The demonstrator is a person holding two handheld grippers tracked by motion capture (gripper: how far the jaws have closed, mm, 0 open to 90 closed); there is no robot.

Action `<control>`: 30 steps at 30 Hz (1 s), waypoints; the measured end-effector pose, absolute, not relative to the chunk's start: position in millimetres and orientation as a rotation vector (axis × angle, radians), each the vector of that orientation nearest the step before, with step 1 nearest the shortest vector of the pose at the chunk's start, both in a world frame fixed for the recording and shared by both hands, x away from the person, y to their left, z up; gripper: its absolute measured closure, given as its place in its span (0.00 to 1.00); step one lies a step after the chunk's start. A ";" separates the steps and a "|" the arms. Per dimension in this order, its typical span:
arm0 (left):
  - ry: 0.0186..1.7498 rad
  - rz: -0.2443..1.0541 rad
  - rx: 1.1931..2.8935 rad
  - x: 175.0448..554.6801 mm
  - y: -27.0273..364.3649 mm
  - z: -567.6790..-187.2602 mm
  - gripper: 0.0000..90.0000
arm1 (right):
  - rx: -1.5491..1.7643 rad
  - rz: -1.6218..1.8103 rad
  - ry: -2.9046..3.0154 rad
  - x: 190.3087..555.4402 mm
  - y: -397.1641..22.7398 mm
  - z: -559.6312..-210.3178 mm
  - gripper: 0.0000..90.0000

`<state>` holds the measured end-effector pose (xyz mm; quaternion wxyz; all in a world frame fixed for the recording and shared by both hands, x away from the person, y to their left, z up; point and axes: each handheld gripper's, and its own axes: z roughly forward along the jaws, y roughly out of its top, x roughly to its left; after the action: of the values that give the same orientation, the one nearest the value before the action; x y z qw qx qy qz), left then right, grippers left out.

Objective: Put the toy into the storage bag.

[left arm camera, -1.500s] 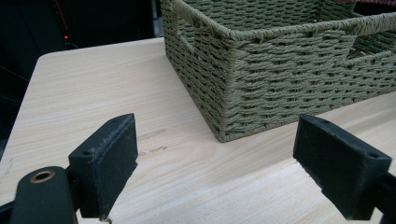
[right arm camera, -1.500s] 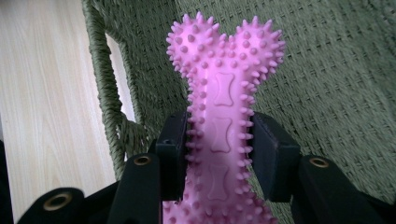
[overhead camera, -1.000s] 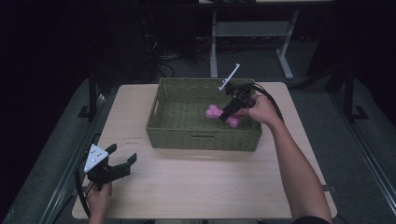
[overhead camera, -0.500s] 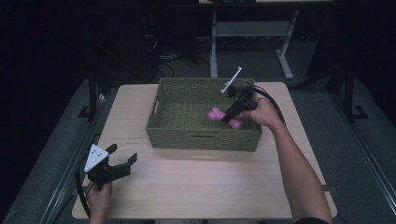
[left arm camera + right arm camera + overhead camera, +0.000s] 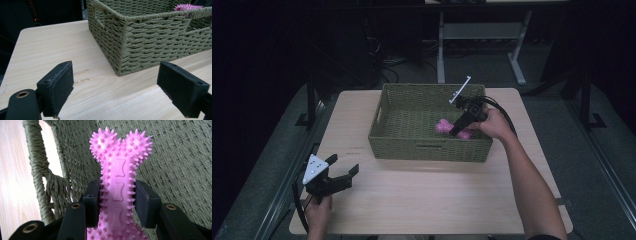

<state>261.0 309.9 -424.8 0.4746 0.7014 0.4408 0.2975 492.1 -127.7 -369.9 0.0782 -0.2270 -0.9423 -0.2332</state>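
Right tool (image 5: 460, 125) found clamped across the narrow shaft of the pink spiked rubber bone-shaped toy (image 5: 117, 187), both pads (image 5: 91, 202) pressing the spikes squarely from either side. Toy located inside the olive-green woven rectangular basket (image 5: 427, 149), toward its right near corner, close above the woven floor; contact with that floor not determinable. Left tool (image 5: 115, 92) noted idle near the front left of the pale wooden surface (image 5: 427, 195), jaws wide apart and holding nothing. Judged step: handling the toy within the basket. Recommended: grip kept centred on the shaft, wrist held level, toy kept clear of the basket wall and handle opening, no squeezing harder.
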 end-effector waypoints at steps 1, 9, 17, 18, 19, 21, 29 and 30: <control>1.078 0.727 1.715 261.0 309.8 -424.8 0.15 | -0.680 -0.699 -2.826 491.9 -127.7 -369.6 0.64; 1.078 0.729 1.716 260.9 310.4 -424.7 0.15 | -0.674 -0.703 -2.828 490.9 -125.3 -369.3 0.64; 1.080 0.728 1.715 261.0 310.1 -424.9 0.15 | -0.708 -0.735 -2.825 492.4 -127.0 -366.8 0.56; 1.080 0.727 1.716 261.0 310.1 -424.9 0.15 | -0.708 -0.735 -2.825 492.4 -127.0 -366.8 0.56; 1.079 0.728 1.716 261.0 310.0 -424.8 0.15 | -0.710 -0.736 -2.826 492.2 -127.9 -366.2 0.55; 1.078 0.729 1.716 260.9 309.9 -424.7 0.15 | -0.714 -0.728 -2.830 491.7 -128.3 -366.1 0.54; 1.072 0.727 1.719 260.5 309.1 -424.5 0.15 | -0.712 -0.721 -2.847 487.5 -126.9 -361.8 0.51; 1.073 0.731 1.719 260.7 308.9 -424.5 0.15 | -0.715 -0.721 -2.848 486.7 -126.9 -360.7 0.51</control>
<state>260.7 308.9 -424.5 0.4738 0.7027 0.4388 0.2987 486.7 -126.9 -360.7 0.0587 -0.2361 -0.9403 -0.2379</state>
